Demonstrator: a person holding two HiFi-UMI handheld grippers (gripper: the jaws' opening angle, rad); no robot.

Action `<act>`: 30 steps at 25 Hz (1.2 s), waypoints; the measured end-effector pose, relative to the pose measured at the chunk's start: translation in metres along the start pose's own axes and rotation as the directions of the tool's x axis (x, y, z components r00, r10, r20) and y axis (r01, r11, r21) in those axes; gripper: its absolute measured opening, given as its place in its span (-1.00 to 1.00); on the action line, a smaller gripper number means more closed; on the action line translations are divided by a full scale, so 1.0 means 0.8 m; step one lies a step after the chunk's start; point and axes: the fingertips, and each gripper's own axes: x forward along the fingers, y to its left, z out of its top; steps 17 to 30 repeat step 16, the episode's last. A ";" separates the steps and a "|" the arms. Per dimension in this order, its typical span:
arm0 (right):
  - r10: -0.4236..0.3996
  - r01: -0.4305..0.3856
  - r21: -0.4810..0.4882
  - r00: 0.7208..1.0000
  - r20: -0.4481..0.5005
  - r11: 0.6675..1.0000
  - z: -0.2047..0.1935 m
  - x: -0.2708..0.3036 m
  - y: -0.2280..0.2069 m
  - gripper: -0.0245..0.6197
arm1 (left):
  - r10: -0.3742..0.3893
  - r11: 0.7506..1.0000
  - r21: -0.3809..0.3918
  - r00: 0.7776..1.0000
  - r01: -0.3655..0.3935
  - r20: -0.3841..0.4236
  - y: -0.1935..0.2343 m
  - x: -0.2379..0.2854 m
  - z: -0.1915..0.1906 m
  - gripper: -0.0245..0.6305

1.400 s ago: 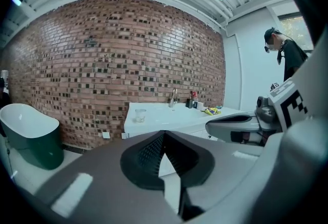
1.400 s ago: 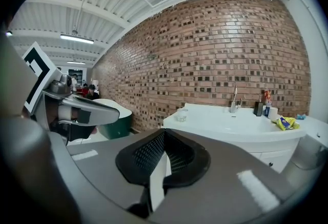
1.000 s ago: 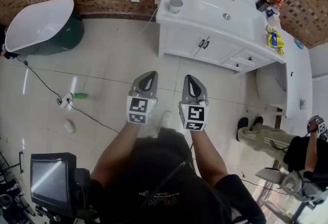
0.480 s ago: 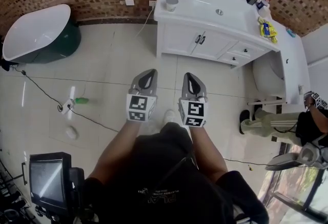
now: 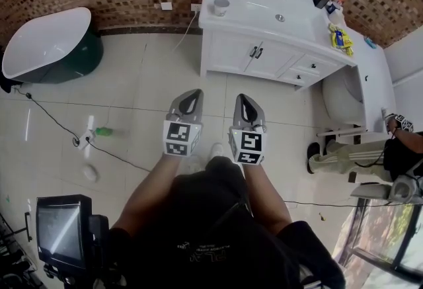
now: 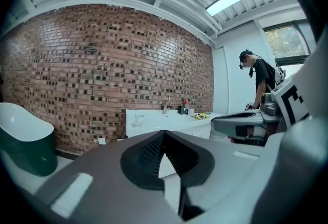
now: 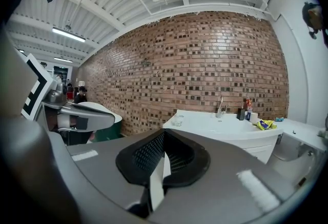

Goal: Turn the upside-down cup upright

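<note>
The left gripper (image 5: 188, 104) and right gripper (image 5: 246, 108) are both pinched shut, empty, well away from the sink counter (image 5: 310, 26). The cup (image 5: 221, 6) sits on that counter's corner.

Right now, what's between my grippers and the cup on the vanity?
From the left gripper and right gripper to the cup: only floor tiles, then the vanity front; the head view shows it.

No legible writing in any view.
White print on the person's dark shirt (image 5: 198, 256), at six o'clock in the head view, is too blurred to read.
</note>
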 end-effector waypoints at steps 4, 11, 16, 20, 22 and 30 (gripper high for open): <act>0.008 -0.008 0.010 1.000 0.018 1.000 0.008 0.001 0.007 -0.89 | 0.001 1.000 -0.001 1.000 -0.001 0.004 0.006 -0.002 0.004 -0.93; 0.024 -0.024 0.009 0.999 0.037 1.000 0.017 0.000 0.016 -0.89 | 0.008 1.000 0.003 1.000 -0.008 0.009 0.009 -0.006 0.008 -0.93; 0.023 -0.023 0.000 0.999 0.040 1.000 0.018 0.001 0.020 -0.89 | 0.009 1.000 0.004 1.000 -0.009 0.010 0.014 -0.009 0.010 -0.93; 0.023 -0.023 0.000 0.999 0.040 1.000 0.018 0.001 0.020 -0.89 | 0.009 1.000 0.004 1.000 -0.009 0.010 0.014 -0.009 0.010 -0.93; 0.023 -0.023 0.000 0.999 0.040 1.000 0.018 0.001 0.020 -0.89 | 0.009 1.000 0.004 1.000 -0.009 0.010 0.014 -0.009 0.010 -0.93; 0.023 -0.023 0.000 0.999 0.040 1.000 0.018 0.001 0.020 -0.89 | 0.009 1.000 0.004 1.000 -0.009 0.010 0.014 -0.009 0.010 -0.93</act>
